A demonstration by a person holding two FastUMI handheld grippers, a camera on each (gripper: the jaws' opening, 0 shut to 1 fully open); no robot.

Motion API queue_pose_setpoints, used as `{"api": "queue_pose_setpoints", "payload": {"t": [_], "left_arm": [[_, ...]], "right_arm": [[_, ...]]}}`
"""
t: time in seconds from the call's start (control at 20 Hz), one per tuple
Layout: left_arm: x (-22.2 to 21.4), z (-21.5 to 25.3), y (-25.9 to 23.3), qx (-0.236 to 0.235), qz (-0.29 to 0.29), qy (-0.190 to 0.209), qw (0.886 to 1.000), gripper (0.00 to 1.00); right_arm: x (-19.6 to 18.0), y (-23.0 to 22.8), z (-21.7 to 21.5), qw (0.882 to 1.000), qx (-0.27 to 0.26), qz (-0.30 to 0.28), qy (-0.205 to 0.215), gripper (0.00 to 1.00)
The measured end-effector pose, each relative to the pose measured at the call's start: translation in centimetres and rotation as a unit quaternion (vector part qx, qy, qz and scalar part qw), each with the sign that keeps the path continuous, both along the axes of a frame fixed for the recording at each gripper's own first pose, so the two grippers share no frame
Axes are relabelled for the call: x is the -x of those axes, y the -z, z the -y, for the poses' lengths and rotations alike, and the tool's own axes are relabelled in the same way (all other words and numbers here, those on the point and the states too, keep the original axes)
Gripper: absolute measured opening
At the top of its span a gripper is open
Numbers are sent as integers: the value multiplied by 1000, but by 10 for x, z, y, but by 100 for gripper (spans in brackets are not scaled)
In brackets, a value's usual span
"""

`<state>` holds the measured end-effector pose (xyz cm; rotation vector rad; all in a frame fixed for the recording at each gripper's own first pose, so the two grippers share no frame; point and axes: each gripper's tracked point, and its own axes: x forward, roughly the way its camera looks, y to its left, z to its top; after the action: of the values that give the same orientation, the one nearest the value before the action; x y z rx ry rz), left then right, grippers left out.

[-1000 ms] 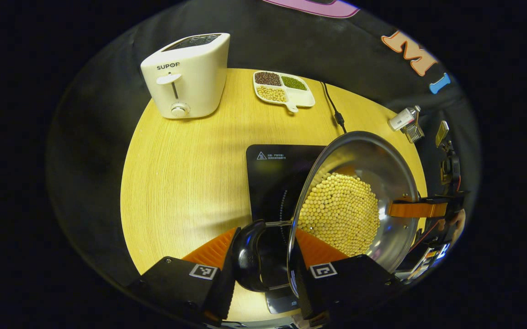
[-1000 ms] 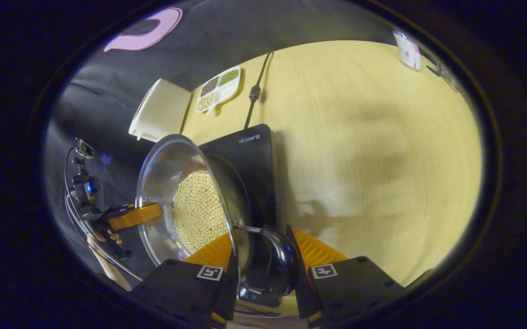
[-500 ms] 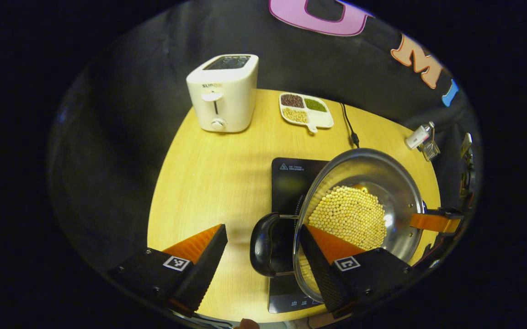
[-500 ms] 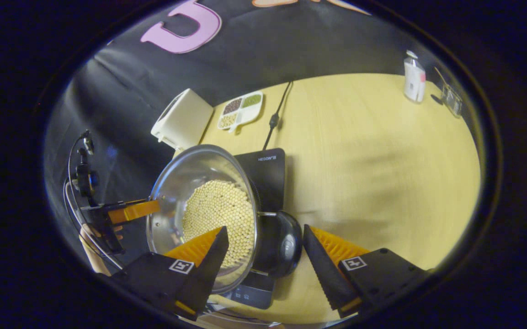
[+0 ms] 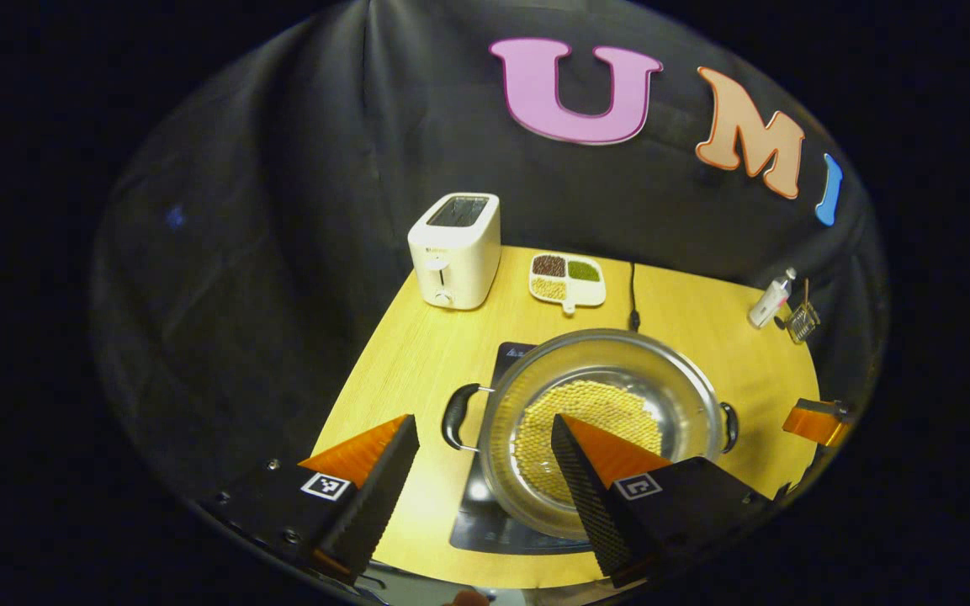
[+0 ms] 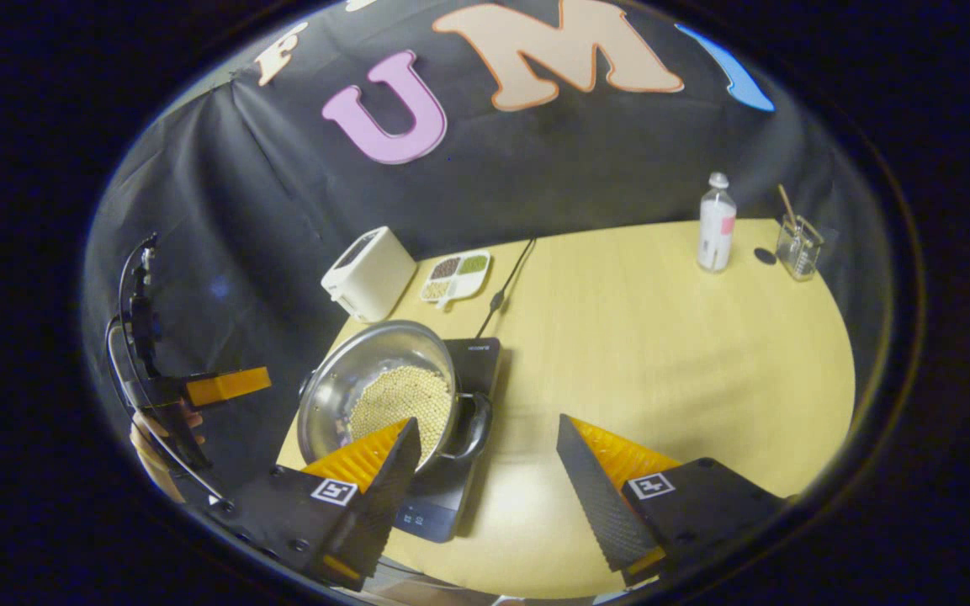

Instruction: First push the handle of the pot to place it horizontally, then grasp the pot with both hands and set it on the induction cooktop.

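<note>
The pot (image 5: 594, 421), steel and holding a layer of pale beans (image 5: 590, 412), sits on the black induction cooktop (image 5: 485, 526), ahead of and between the fingers of the left gripper (image 5: 485, 471). In the right gripper view it lies ahead and to the left of the right gripper (image 6: 489, 480). Both grippers stand with fingers spread wide, hold nothing, and are drawn clear of the pot. The pot's two loop handles (image 5: 457, 417) point out to either side. In the left gripper view the pot appears to overhang the cooktop's right edge; if it is off-centre, a nudge from either gripper could slide it toward the wooden table (image 6: 661, 337) and shift the beans. Beyond the pot a power cord (image 5: 633, 299) runs back past a divided dish of grains (image 5: 569, 282) and a white toaster (image 5: 455, 252); a careless sweep forward could snag the cord. Far right of the right gripper stand a bottle (image 6: 716, 223) and a glass (image 6: 796, 244), well apart.
</note>
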<state>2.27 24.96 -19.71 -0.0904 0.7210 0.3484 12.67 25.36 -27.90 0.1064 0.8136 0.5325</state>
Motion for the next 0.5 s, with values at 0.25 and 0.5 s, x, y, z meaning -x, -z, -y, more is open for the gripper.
{"api": "queue_pose_setpoints", "payload": {"t": [0.25, 0.5], "left_arm": [[9, 116, -67, -9, 82, 5, 997, 97], [6, 203, -127, -33, 177, 23, 983, 97]], "right_arm": [[5, -66, 62, 996, -6, 86, -25, 100], [6, -157, 132, 982, -16, 189, -15, 100]]}}
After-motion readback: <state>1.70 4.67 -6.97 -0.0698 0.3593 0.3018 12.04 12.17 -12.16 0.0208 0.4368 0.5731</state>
